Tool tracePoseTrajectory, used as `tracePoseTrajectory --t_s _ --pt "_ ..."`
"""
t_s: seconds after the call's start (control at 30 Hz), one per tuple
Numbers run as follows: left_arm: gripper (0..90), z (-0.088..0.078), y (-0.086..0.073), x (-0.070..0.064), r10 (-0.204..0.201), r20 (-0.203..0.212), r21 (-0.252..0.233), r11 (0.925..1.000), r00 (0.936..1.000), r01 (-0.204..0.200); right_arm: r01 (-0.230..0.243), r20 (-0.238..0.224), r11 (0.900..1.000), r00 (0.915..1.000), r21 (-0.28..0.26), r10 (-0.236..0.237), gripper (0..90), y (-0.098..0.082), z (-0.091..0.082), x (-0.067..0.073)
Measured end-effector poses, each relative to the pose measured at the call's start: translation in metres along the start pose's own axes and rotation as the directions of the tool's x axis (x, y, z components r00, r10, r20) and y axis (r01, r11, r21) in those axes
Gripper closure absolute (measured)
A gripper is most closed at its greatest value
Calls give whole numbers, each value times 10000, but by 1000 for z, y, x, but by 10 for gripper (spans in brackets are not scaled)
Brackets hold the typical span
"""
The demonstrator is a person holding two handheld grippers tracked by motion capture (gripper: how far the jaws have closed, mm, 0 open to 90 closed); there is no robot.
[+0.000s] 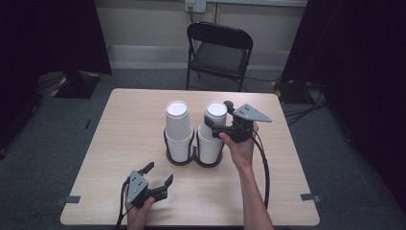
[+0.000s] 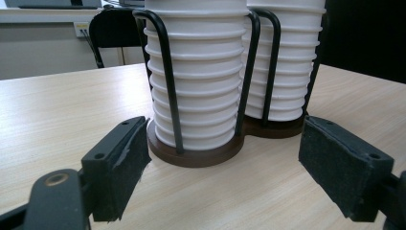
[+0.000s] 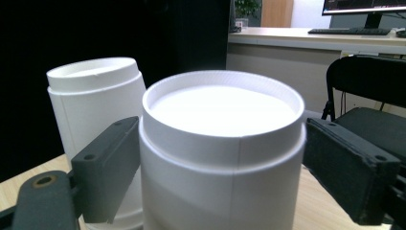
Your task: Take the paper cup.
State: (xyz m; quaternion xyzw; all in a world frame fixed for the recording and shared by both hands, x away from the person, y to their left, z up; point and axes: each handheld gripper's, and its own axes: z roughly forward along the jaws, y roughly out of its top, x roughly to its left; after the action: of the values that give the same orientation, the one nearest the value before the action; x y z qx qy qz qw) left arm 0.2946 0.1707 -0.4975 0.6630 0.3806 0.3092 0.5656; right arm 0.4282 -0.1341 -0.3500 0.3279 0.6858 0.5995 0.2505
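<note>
Two stacks of upturned white paper cups stand in a black wire holder with a brown base (image 1: 194, 160) at mid-table. My right gripper (image 1: 220, 116) is at the top of the right stack (image 1: 213, 134), reaching in from the right. In the right gripper view its jaws (image 3: 215, 167) stand open on either side of the top cup (image 3: 222, 143), close to its walls, with the left stack (image 3: 95, 96) behind. My left gripper (image 1: 159, 172) rests open near the table's front edge. It points at the holder base (image 2: 196, 155) and the near stack (image 2: 201, 81), with nothing between its pads.
A black folding chair (image 1: 219, 50) stands beyond the table's far edge. Dark curtains hang at both sides. The wooden tabletop (image 1: 129, 124) spreads bare to the left and right of the holder. Cables trail from both grippers toward the front edge.
</note>
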Motion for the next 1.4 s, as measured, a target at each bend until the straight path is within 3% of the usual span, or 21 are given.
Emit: tracePoseTrajectory --t_s 0.23,0.77,1.4 --pt "174 0 0 0 -72 -44 -2 10000 10000 72 -200 -153 9993 9997 328 205 135 -7 11 -1" --pt "174 1 0 1 -139 -21 105 9998 9999 139 -145 -98 9952 9998 969 155 124 -24 24 -1" --pt "174 2 1 0 -124 20 209 9997 9999 124 -144 3 9943 9999 1061 145 135 -28 24 0"
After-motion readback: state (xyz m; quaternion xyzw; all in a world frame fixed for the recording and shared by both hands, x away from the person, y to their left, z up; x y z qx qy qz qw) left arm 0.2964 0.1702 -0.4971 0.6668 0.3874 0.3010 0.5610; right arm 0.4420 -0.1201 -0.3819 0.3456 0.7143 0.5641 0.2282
